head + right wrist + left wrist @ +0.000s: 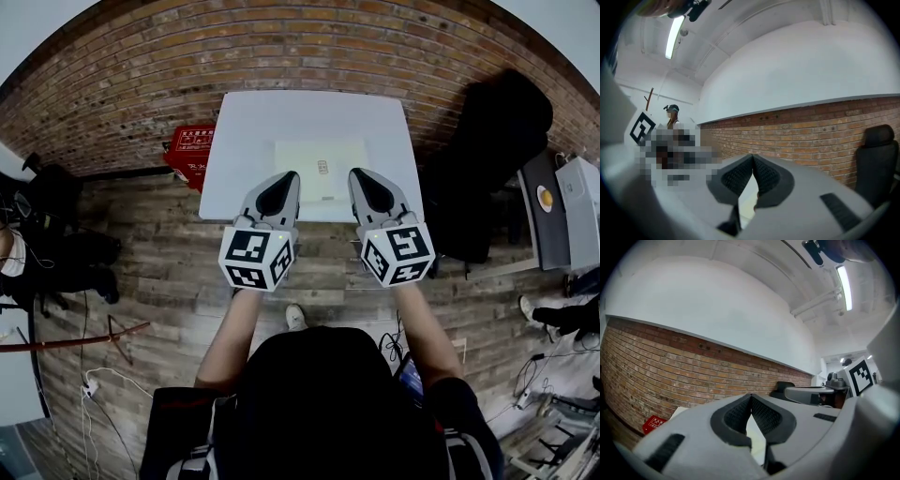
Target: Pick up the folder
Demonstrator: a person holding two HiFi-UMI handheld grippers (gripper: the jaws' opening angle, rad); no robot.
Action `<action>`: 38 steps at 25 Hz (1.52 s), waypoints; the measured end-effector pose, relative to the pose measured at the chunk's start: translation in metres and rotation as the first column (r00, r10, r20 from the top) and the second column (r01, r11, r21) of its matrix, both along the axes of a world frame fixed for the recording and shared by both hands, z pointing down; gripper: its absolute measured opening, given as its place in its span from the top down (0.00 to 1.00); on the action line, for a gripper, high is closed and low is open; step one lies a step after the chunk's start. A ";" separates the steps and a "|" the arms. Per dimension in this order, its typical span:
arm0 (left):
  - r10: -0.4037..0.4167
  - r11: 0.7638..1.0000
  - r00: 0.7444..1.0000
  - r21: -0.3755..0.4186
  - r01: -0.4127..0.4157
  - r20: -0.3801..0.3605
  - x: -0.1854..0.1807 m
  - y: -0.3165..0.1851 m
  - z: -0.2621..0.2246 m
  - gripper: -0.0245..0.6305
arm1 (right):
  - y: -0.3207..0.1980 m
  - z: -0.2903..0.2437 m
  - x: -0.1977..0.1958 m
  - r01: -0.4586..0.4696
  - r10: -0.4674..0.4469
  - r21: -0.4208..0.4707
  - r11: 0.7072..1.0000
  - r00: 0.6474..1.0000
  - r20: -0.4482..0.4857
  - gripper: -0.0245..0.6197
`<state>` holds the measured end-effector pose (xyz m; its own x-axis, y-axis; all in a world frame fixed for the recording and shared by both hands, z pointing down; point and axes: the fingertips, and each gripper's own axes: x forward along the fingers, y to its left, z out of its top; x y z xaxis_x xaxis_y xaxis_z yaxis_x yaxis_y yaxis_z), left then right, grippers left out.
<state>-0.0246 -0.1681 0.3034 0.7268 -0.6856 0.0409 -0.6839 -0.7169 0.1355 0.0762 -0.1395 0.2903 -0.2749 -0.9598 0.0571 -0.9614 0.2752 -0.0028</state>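
Lying flat on the white table [244, 141]: one folder [309, 155], pale, thin, with a small label near its middle. It sits centre-table toward the near edge, at 12 o'clock from the person and not yet lifted.

Left gripper [286, 180]: at 7 o'clock of the folder, its tip over the near left corner. The claw is clenched with the pads meeting, and it grasps nothing.

Right gripper [361, 176]: at 5 o'clock of the folder, its tip over the near right corner. It is likewise clenched and empty. Both grippers point level toward the brick wall [281, 47]. Whether either tip touches the folder cannot be told.

Step in hand, by judgement: the approach. To do it well, both claws would likely need to open before they come down. A flat sheet gives little to pinch, so one jaw should probably slip under the near edge, perhaps after the folder is drawn a little past the table's rim. Matching grips at both corners should keep it from sagging.

Surroundings: a red box [190, 150] at 9 o'clock of the table, a black chair [497, 131] at 3 o'clock, and a wooden floor [159, 253] below.
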 end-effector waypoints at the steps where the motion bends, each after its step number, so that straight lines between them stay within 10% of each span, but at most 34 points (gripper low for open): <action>1: 0.002 1.000 1.000 -0.003 -0.002 -0.001 -0.002 -0.004 0.001 0.93 | -0.004 0.002 -0.003 -0.001 0.001 -0.003 1.000 1.000 -0.003 0.92; 38: -0.076 0.984 0.997 -0.161 0.079 0.026 0.027 -0.061 0.083 0.93 | -0.072 0.088 0.016 0.180 -0.197 -0.188 0.966 0.977 -0.076 0.92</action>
